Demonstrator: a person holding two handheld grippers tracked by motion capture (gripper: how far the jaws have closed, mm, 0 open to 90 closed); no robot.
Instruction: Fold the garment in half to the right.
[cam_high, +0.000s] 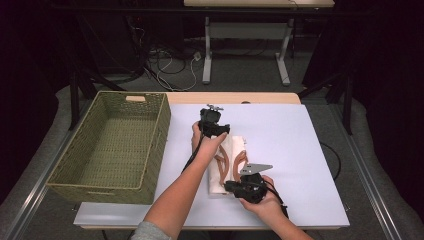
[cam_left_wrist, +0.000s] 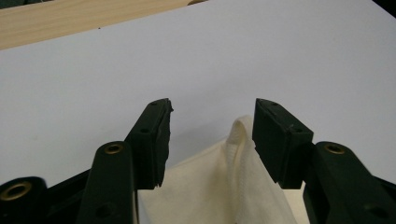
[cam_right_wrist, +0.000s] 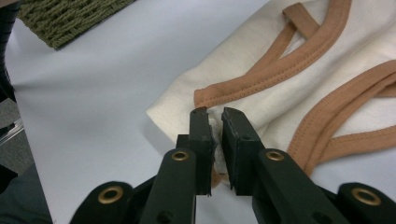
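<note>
A folded cream top (cam_high: 226, 167) with tan trim lies mid-table on a white sheet (cam_high: 300, 150), right of a wicker basket (cam_high: 112, 145). The left gripper (cam_high: 214, 129) stands half open over its far edge (cloth between the jaws, ungripped). The right gripper (cam_right_wrist: 214, 122) pinches the near hem, jaws nearly closed.

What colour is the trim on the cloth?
Orange-brown trim on cream cloth; clearest in the right gripper view.

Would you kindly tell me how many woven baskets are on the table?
1: the olive-green woven basket stands at the table's left side, left of the cream garment with tan trim; its corner also appears in the right gripper view.
</note>
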